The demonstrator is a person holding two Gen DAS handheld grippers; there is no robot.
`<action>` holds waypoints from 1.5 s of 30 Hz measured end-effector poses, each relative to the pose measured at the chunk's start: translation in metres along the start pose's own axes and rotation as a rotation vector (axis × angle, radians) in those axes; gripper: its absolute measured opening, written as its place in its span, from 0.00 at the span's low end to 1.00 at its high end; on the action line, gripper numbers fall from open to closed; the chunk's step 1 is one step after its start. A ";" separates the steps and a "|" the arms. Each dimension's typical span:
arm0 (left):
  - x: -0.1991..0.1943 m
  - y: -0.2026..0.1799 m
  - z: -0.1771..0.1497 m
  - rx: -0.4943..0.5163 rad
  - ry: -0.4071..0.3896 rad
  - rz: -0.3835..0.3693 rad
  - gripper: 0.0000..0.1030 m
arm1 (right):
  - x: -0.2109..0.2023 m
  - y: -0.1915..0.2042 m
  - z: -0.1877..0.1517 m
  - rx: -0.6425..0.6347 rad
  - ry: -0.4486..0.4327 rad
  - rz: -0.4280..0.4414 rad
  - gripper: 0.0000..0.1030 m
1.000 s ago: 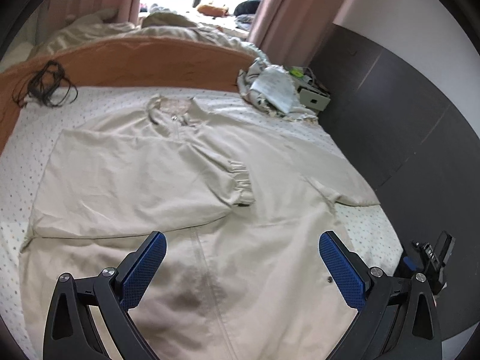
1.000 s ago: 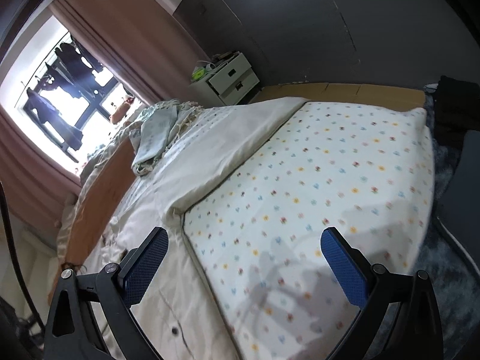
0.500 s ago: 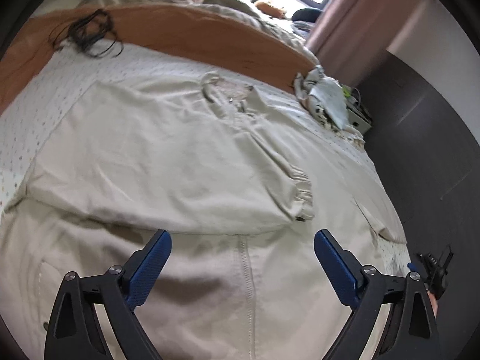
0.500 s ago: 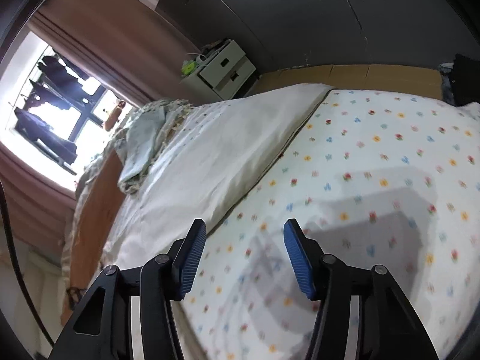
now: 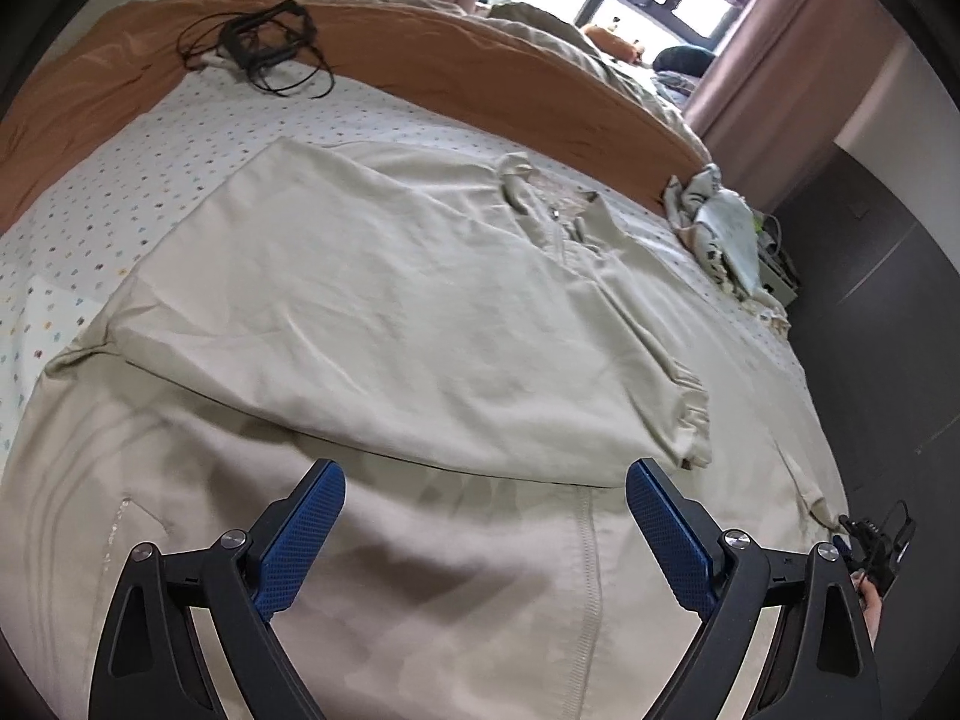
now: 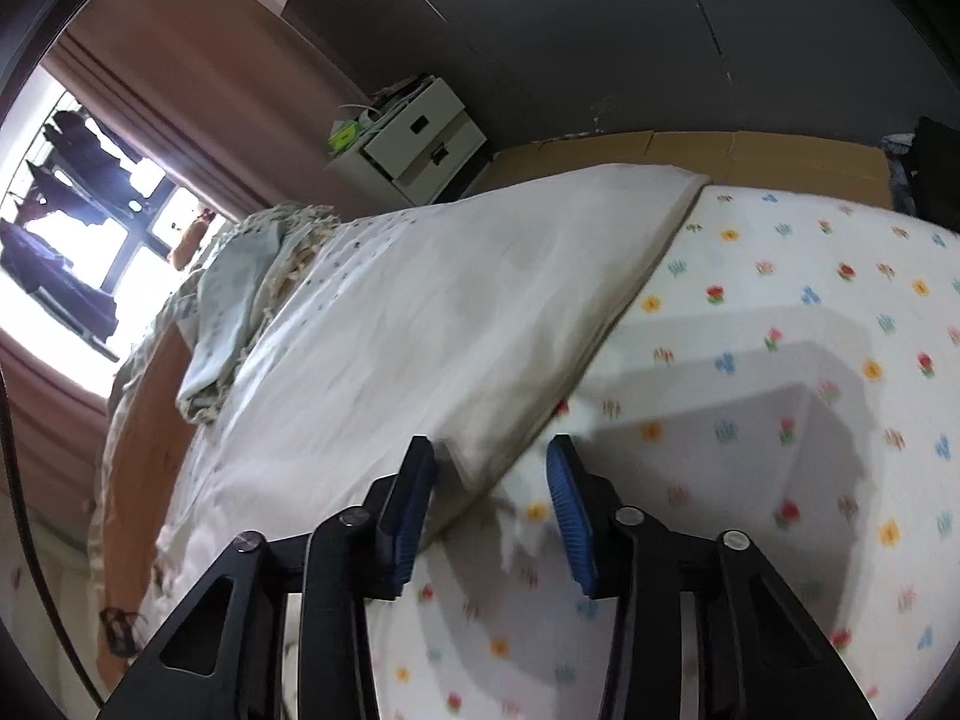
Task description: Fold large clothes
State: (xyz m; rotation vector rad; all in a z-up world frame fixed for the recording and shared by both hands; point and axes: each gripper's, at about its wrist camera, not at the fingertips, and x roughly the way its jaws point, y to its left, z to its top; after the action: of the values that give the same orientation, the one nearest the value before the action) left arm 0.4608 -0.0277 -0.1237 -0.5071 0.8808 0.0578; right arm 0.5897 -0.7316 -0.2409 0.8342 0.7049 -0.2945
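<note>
1. We are holding the left gripper wide apart over the beige jacket, nothing between its blue pads.
2. The jacket is lying spread on the dotted sheet, one sleeve folded across its front.
3. A black cable is resting far left, crumpled cloth far right.
4. The right gripper is showing at the near right edge.

No legible text, label, brand, number or sign appears on any surface in either wrist view.

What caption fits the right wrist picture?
Right gripper, jaws closing, straddles the beige jacket's edge on the flowery sheet.
</note>
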 end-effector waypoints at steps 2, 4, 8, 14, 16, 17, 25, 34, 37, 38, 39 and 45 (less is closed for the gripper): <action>0.001 0.000 0.000 -0.004 0.003 -0.007 0.92 | 0.006 -0.003 0.005 0.013 -0.004 0.001 0.33; 0.000 0.001 0.000 -0.005 0.001 -0.014 0.92 | 0.012 -0.005 0.011 0.005 -0.005 -0.009 0.13; -0.001 0.003 -0.001 -0.027 0.000 -0.023 0.92 | 0.009 0.000 0.017 -0.019 -0.003 0.003 0.09; -0.003 -0.002 -0.003 -0.032 -0.013 -0.030 0.92 | -0.035 0.044 0.033 -0.132 -0.055 0.026 0.06; -0.004 -0.003 -0.004 -0.036 -0.017 -0.037 0.92 | -0.051 0.062 0.036 -0.181 -0.077 0.036 0.04; -0.005 -0.004 -0.004 -0.035 -0.020 -0.035 0.92 | -0.060 0.073 0.038 -0.206 -0.085 0.044 0.04; -0.015 0.002 -0.003 -0.066 -0.049 -0.040 0.92 | -0.113 0.159 0.033 -0.363 -0.112 0.154 0.03; -0.021 0.009 -0.001 -0.090 -0.055 -0.063 0.92 | -0.090 0.121 0.023 -0.289 0.006 0.034 0.79; -0.017 0.006 -0.001 -0.073 -0.039 -0.064 0.92 | -0.071 0.084 0.021 -0.224 0.017 0.023 0.79; -0.016 0.007 -0.001 -0.075 -0.034 -0.064 0.92 | -0.062 0.072 0.019 -0.198 0.031 0.023 0.79; -0.016 0.009 0.000 -0.078 -0.030 -0.064 0.92 | -0.054 0.063 0.016 -0.179 0.041 0.022 0.79; -0.024 0.018 0.006 -0.110 -0.057 -0.071 0.92 | -0.005 0.020 -0.001 -0.072 0.087 -0.006 0.76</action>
State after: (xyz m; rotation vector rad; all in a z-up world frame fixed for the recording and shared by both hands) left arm 0.4450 -0.0056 -0.1093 -0.6367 0.8065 0.0555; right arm 0.5959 -0.7181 -0.2267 0.7795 0.7948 -0.2381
